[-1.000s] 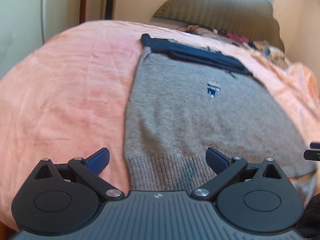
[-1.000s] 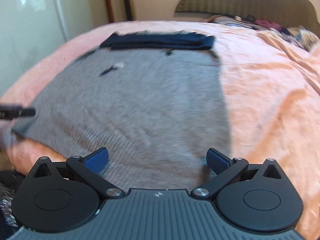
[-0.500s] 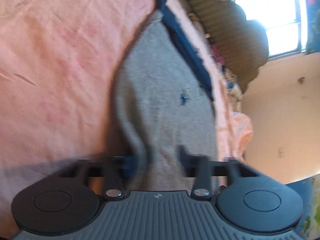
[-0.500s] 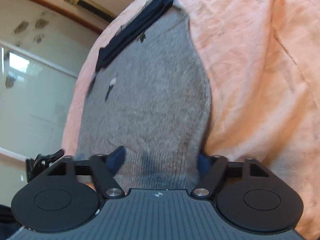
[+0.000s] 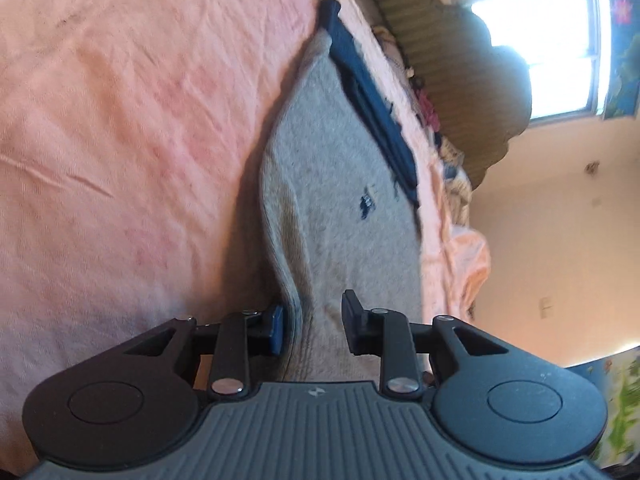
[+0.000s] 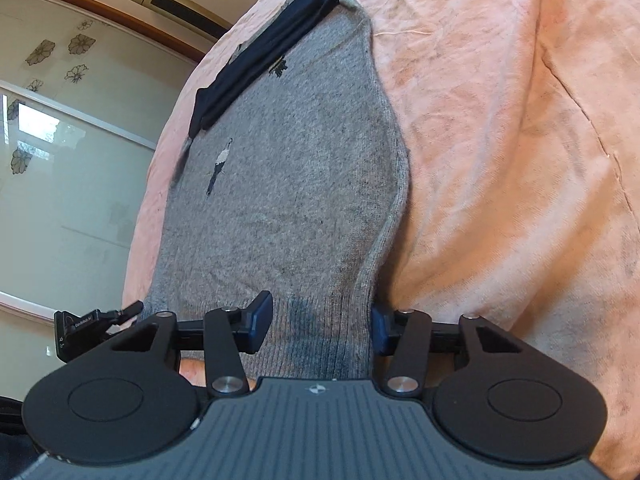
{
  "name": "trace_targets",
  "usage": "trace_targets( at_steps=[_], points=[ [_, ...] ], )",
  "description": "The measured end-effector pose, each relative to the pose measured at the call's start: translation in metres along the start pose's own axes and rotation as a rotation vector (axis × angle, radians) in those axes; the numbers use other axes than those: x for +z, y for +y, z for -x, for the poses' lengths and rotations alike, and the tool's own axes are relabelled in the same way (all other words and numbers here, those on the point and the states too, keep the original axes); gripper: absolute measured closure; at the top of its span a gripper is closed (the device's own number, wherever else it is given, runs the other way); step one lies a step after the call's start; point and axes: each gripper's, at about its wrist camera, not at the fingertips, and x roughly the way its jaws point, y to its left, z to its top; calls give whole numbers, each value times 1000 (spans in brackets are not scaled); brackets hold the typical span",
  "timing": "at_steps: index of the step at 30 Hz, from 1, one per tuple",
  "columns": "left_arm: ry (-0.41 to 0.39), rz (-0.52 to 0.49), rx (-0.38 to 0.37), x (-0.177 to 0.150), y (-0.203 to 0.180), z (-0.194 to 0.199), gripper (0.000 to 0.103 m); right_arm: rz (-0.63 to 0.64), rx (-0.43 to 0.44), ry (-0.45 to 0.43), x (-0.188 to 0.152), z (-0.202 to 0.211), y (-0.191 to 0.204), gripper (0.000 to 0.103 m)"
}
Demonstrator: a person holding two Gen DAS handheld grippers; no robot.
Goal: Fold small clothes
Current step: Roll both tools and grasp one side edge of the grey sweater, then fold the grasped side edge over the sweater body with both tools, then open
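Observation:
A grey knitted sweater (image 5: 340, 184) with a small dark emblem (image 5: 366, 202) lies on a pink bedsheet (image 5: 120, 120); its far end carries dark navy folded sleeves (image 5: 372, 92). My left gripper (image 5: 312, 330) straddles the sweater's ribbed hem at its left corner, jaws part closed around the cloth with a gap left. My right gripper (image 6: 316, 328) straddles the hem (image 6: 316, 340) at the right corner of the sweater (image 6: 288, 184), jaws wider apart. The hem corners are lifted slightly off the sheet (image 6: 500, 120). The left gripper's tip (image 6: 80, 320) shows in the right wrist view.
A brown wicker headboard (image 5: 460, 60) with a pile of mixed clothes (image 5: 436, 128) is at the far end of the bed. A bright window (image 5: 560, 52) is beyond it. A glass sliding door with flower decals (image 6: 60, 160) stands on the left side.
Both grippers have dropped to the hem, rolled sideways and narrowed their jaws around the sweater's bottom corners. The hem edges have risen off the sheet.

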Motion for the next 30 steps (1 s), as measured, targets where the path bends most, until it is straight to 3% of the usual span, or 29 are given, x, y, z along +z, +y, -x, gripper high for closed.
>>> trace_targets(
  at_steps=[7,11,14,18,21,23,25,30],
  points=[
    [116,-12,-13,-10,2,-23,76,-62,61,4,1,1,-7,45],
    [80,-29,16,-9,2,-14,76,-53,59,24,-3,-2,-5,45],
    [54,-43,37,-1,1,-4,76,-40,34,44,-2,-5,-3,63],
    [113,-82,23,-3,-5,-9,76,-34,22,57,-4,-9,-4,83],
    [163,-102,70,-9,-5,-21,79,-21,28,55,-7,-11,-2,85],
    [155,-108,88,-10,-4,-21,92,-19,40,45,-7,-8,-1,86],
    [119,-115,85,-6,-7,-13,97,-19,70,16,-4,0,2,87],
    [13,-201,-11,17,-43,12,98,-2,175,-77,16,20,14,87]
  ],
)
